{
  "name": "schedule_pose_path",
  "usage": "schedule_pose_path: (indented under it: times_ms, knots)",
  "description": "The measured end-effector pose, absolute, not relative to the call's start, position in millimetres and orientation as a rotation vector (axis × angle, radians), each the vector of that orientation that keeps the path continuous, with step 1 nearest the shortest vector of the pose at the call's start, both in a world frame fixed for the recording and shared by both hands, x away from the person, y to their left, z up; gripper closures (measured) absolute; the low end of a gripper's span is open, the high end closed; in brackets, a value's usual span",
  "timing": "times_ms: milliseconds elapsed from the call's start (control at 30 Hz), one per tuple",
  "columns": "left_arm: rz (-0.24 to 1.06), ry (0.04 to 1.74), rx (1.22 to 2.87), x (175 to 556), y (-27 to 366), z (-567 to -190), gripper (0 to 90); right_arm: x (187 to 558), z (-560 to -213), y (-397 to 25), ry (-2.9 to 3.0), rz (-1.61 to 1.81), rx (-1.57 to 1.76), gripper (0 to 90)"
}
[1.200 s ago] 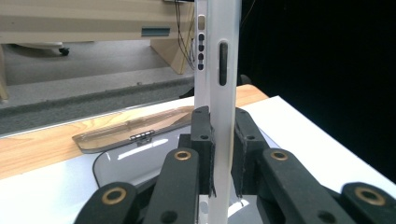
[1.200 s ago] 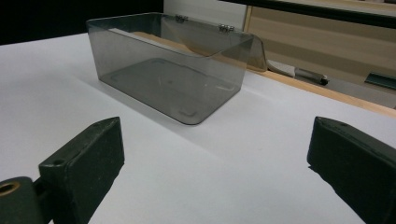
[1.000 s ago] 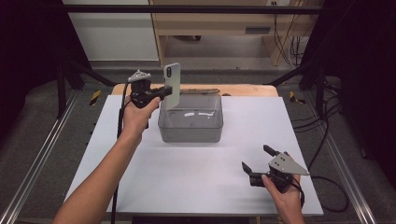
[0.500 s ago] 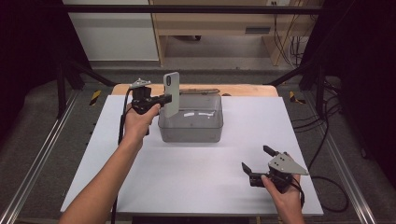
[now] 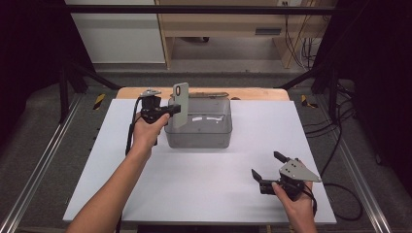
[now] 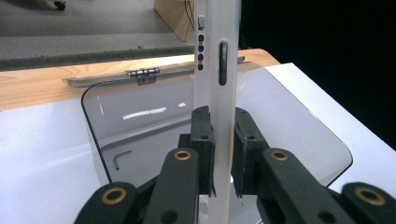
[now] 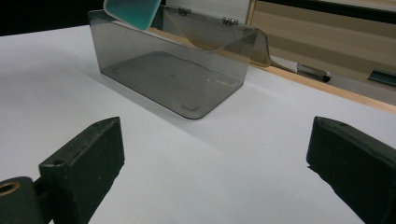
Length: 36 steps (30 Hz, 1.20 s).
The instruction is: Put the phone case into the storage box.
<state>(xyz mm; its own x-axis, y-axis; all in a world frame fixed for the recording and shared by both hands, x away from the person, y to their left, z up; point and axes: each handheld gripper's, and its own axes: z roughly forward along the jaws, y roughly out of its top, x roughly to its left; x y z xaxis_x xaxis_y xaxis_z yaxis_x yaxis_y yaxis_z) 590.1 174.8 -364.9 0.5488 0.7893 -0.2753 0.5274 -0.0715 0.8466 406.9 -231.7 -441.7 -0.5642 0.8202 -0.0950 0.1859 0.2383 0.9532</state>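
A pale phone case (image 5: pixel 180 103) stands upright, with my left gripper (image 5: pixel 173 109) shut on its lower part. It hangs over the left end of a clear smoky box (image 5: pixel 199 127) whose lid is folded open at the back. In the left gripper view the case (image 6: pixel 217 70) is edge-on between the pads, above the box (image 6: pixel 289 135). In the high view my right gripper (image 5: pixel 266 164) rests open near the front right of the table, nothing in it. The right gripper view looks between the wide-apart jaws of that gripper (image 7: pixel 215 163) to the box (image 7: pixel 173 70) and the case's teal corner (image 7: pixel 132 11).
The white tabletop (image 5: pixel 194 194) ends at a wooden strip (image 5: pixel 252 93) behind the box. A small bent key (image 6: pixel 122 157) shows through the box floor. Cables (image 5: pixel 340 145) trail off the right edge, and metal rails (image 5: pixel 43 160) run along the left.
My left gripper has lowered the phone case, bringing it down closer to the box's left end. The right gripper has stayed put.
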Motion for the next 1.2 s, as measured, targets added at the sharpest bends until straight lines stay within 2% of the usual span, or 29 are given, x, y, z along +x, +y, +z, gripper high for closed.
schedule_pose_path:
  times_ms: [1200]
  knots:
    - [0.407,1.223,1.749,587.7,186.7,-367.5,81.0,407.3,-442.7,-230.2,1.922,1.346,0.917,4.9]
